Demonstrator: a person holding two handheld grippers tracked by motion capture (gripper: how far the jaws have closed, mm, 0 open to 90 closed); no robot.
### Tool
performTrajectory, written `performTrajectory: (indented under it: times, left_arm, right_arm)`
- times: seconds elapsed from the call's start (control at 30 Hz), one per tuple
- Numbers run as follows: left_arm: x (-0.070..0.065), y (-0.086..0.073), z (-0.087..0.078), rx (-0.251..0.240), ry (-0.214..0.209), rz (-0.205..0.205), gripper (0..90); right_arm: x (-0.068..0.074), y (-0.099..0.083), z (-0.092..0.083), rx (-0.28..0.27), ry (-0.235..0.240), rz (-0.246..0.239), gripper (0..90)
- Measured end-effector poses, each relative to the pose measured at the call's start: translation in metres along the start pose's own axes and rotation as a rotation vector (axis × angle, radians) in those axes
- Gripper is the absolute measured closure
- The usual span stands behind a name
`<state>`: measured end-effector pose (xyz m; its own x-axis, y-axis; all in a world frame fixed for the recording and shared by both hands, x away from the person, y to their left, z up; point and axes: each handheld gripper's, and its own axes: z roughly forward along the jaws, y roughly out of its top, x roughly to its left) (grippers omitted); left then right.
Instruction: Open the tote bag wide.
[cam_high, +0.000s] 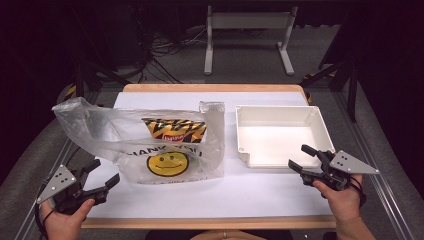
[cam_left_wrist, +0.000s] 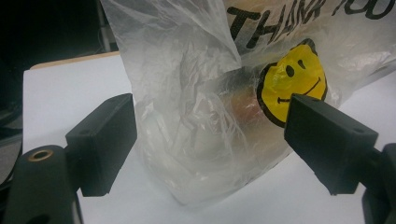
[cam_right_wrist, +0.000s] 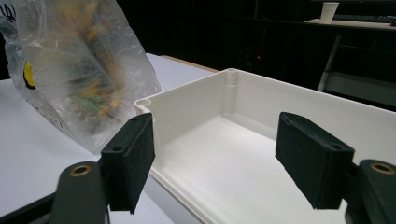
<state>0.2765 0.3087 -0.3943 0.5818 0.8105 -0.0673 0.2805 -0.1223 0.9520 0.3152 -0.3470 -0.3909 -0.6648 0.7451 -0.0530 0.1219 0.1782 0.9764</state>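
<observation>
A clear plastic bag (cam_high: 150, 137) printed with a yellow smiley face (cam_high: 167, 163) and "THANK YOU" stands at the middle left of the table, with a yellow-and-black snack packet (cam_high: 175, 130) inside it. My left gripper (cam_high: 102, 175) is open near the front left corner, pointing at the bag (cam_left_wrist: 205, 116), a short way off it. A white, empty tray (cam_high: 280, 132) sits to the right of the bag. My right gripper (cam_high: 301, 159) is open at the tray's front right corner, its jaws framing the tray (cam_right_wrist: 261, 140) with nothing between them.
A white sheet (cam_high: 210, 192) covers the wooden table (cam_high: 210, 222). Beyond the far edge stand a white metal frame (cam_high: 247, 35) and loose cables (cam_high: 160, 50) on the floor. A paper cup (cam_right_wrist: 329, 10) stands far off in the right gripper view.
</observation>
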Motion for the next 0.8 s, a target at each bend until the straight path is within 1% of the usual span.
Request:
performTrajectory:
  times: [0.03, 0.07, 0.1, 0.13, 0.17, 0.27, 0.37, 0.43, 0.47, 0.53, 0.63, 0.7, 0.8]
  left_arm:
    - [0.000, 0.000, 0.000, -0.001, -0.003, -0.002, 17.6]
    - [0.000, 0.000, 0.001, -0.004, -0.018, -0.008, 17.4]
    - [0.000, 0.000, 0.001, -0.006, -0.044, -0.015, 14.4]
    - [-0.001, 0.001, 0.002, -0.010, -0.058, -0.019, 12.0]
    - [-0.002, 0.001, 0.003, -0.004, -0.061, -0.022, 11.3]
    - [-0.003, 0.002, 0.004, 0.004, -0.057, -0.018, 10.6]
    - [-0.003, 0.003, 0.003, 0.013, -0.029, -0.005, 11.0]
    - [-0.003, 0.003, 0.002, 0.013, -0.023, -0.002, 11.3]
    - [-0.003, 0.004, 0.002, 0.008, -0.027, -0.007, 11.3]
    - [-0.003, 0.005, 0.001, 0.008, -0.031, -0.006, 11.1]
    - [-0.004, 0.009, -0.001, 0.007, -0.011, -0.009, 10.8]
    - [-0.004, 0.013, -0.004, -0.005, 0.000, -0.018, 10.6]
    - [-0.002, 0.017, -0.007, -0.020, 0.000, -0.026, 9.6]
  right_arm:
    - [0.000, 0.000, 0.000, 0.000, 0.000, 0.000, 29.2]
    - [0.001, 0.000, 0.000, 0.003, 0.000, -0.001, 29.2]
    - [0.001, 0.001, 0.000, 0.006, 0.005, -0.001, 29.0]
    - [0.001, 0.001, 0.001, 0.007, 0.009, -0.003, 28.9]
    - [0.002, 0.002, 0.001, 0.006, 0.012, -0.003, 28.6]
    - [0.002, 0.002, 0.001, 0.003, 0.018, 0.004, 27.9]
    - [0.004, 0.003, 0.002, -0.003, 0.023, 0.006, 27.9]
    - [0.004, 0.004, 0.002, -0.003, 0.028, 0.007, 27.9]
    - [0.005, 0.004, 0.002, -0.004, 0.031, 0.007, 27.8]
    - [0.006, 0.005, 0.002, -0.005, 0.039, 0.016, 27.2]
    - [0.006, 0.005, 0.004, -0.004, 0.046, 0.024, 26.6]
    - [0.008, 0.006, 0.007, 0.000, 0.056, 0.031, 26.2]
    - [0.009, 0.006, 0.009, 0.004, 0.066, 0.027, 26.0]
